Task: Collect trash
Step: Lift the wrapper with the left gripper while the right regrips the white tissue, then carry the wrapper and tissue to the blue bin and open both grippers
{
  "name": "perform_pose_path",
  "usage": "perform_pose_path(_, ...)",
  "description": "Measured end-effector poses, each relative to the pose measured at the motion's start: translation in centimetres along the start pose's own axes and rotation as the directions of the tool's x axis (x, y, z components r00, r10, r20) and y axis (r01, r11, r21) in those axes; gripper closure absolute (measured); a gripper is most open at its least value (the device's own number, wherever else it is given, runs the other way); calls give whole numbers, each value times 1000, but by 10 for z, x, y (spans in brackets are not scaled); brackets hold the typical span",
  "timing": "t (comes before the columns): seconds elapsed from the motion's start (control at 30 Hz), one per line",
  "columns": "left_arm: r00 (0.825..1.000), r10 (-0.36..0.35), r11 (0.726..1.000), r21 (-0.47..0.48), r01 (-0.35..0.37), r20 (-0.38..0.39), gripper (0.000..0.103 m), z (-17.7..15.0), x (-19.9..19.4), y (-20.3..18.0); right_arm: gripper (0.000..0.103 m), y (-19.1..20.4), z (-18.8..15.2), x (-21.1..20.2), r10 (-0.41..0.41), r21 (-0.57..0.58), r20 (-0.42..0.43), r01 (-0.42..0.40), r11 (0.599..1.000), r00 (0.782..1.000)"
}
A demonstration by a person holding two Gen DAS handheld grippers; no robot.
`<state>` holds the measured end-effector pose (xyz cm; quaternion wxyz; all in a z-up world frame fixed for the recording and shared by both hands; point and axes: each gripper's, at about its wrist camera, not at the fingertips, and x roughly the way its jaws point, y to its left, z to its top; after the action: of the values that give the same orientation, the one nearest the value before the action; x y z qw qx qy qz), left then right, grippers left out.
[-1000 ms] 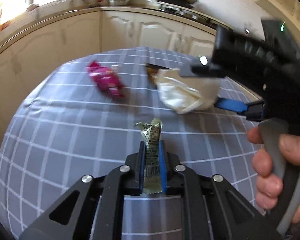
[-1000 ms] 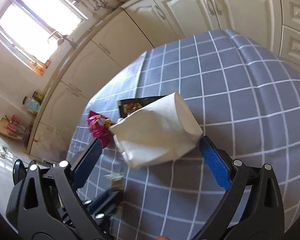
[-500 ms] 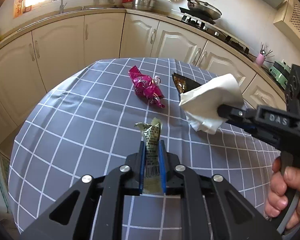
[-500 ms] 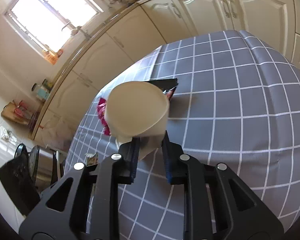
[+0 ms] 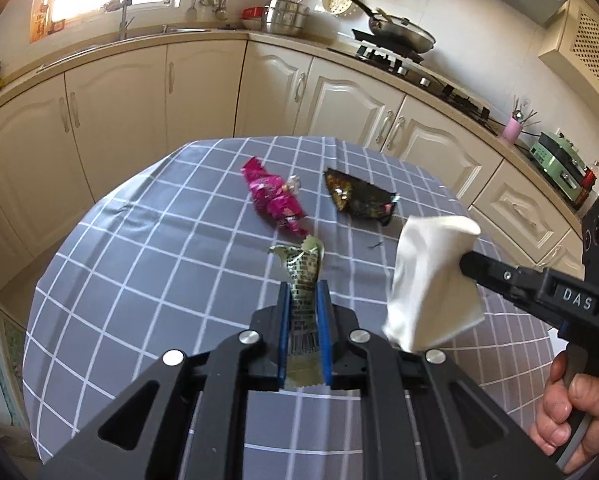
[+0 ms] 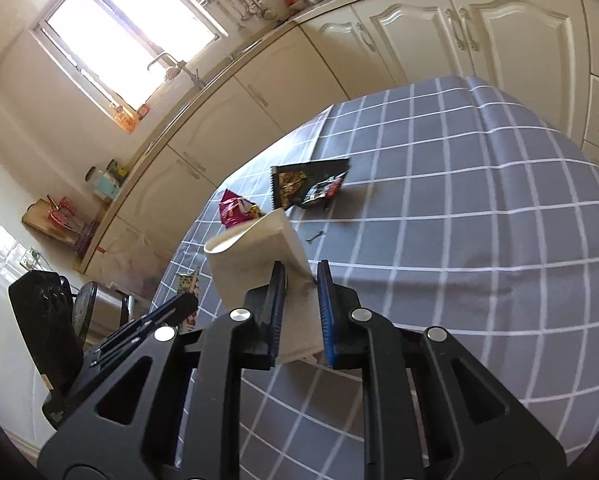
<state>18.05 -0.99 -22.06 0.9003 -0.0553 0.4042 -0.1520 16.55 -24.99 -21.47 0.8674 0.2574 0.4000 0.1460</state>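
My left gripper (image 5: pixel 304 292) is shut on a green printed wrapper (image 5: pixel 302 276) and holds it above the grey checked tablecloth (image 5: pixel 159 264). My right gripper (image 6: pixel 301 276) is shut on a crushed white paper cup (image 6: pixel 255 256), lifted off the table; the cup also shows in the left wrist view (image 5: pixel 431 280), to the right of my left gripper. A pink wrapper (image 5: pixel 275 200) and a black snack packet (image 5: pixel 359 200) lie on the far part of the table; both show in the right wrist view, the pink wrapper (image 6: pixel 235 210) partly behind the cup, the black packet (image 6: pixel 309 184) beyond it.
Cream kitchen cabinets (image 5: pixel 203 92) run behind the table, with a stove and pan (image 5: pixel 399 36) at the back right. A black-lined bin (image 6: pixel 47 320) and a metal pedal bin (image 6: pixel 95 312) stand on the floor left of the table.
My right gripper closed on the white cup, lifted it off the table and drew it back toward me. My left gripper kept its hold on the green wrapper and rose and pulled back.
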Motion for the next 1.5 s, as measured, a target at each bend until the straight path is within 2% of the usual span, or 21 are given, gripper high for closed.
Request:
perform_pose_path(0.1, 1000, -10, 1000, 11, 10, -4, 91, 1, 0, -12, 87, -3, -4, -9, -14, -4, -7, 14, 1000, 1000)
perform_pose_path(0.17, 1000, -10, 1000, 19, 11, -10, 91, -1, 1, -17, 82, -9, -4, -9, -23, 7, -35, 23, 1000, 999)
perform_pose_path(0.2, 1000, -12, 1000, 19, 13, -14, 91, -2, 2, -20, 61, -11, -5, -9, -28, 8, -47, 28, 1000, 999)
perform_pose_path(0.27, 1000, -15, 1000, 21, 16, -19, 91, -3, 2, -24, 25, -11, -8, -10, -37, 3, -42, 37, 999, 998)
perform_pose_path(0.37, 1000, -15, 1000, 24, 15, -23, 91, -5, 1, -27, 25, -8, -11, -5, -13, 13, -57, 13, 1000, 998)
perform_pose_path(0.47, 1000, -11, 1000, 25, 11, -23, 91, -6, 1, -28, 25, -1, -10, 6, -55, 9, -55, 55, 998, 997)
perform_pose_path(0.57, 1000, -7, 1000, 24, 7, -22, 91, -6, 0, -28, 25, 5, -7, 20, -60, 26, -64, 61, 998, 996)
perform_pose_path(0.6, 1000, -5, 1000, 23, 6, -22, 91, -6, 1, -26, 29, 7, -7, 24, -64, 23, -63, 66, 998, 996)
perform_pose_path(0.63, 1000, -4, 1000, 21, 4, -24, 91, -6, 1, -26, 40, 9, -7, 30, -76, 14, -70, 77, 997, 995)
perform_pose_path(0.67, 1000, -3, 1000, 20, 4, -24, 91, -7, 1, -25, 60, 9, -8, 34, -84, 12, -84, 85, 996, 993)
perform_pose_path(0.87, 1000, 0, 1000, 17, 0, -20, 91, -6, -1, -25, 66, 8, -14, 23, -40, 2, -68, 40, 999, 997)
perform_pose_path(0.93, 1000, -4, 1000, 16, 4, -19, 91, -6, -1, -26, 86, 1, -15, 16, -22, 19, -67, 23, 1000, 998)
perform_pose_path(1.03, 1000, -16, 999, 27, 16, -14, 91, -5, -2, -32, 86, -10, -16, 6, -44, 28, -60, 45, 999, 997)
perform_pose_path(1.2, 999, -29, 998, 53, 30, -15, 91, -7, -2, -48, 87, -27, -19, -11, -28, 55, -51, 31, 998, 998)
perform_pose_path(1.5, 999, -50, 993, 106, 51, -11, 91, -5, -6, -80, 87, -55, -21, -56, -37, 102, 26, 34, 994, 999)
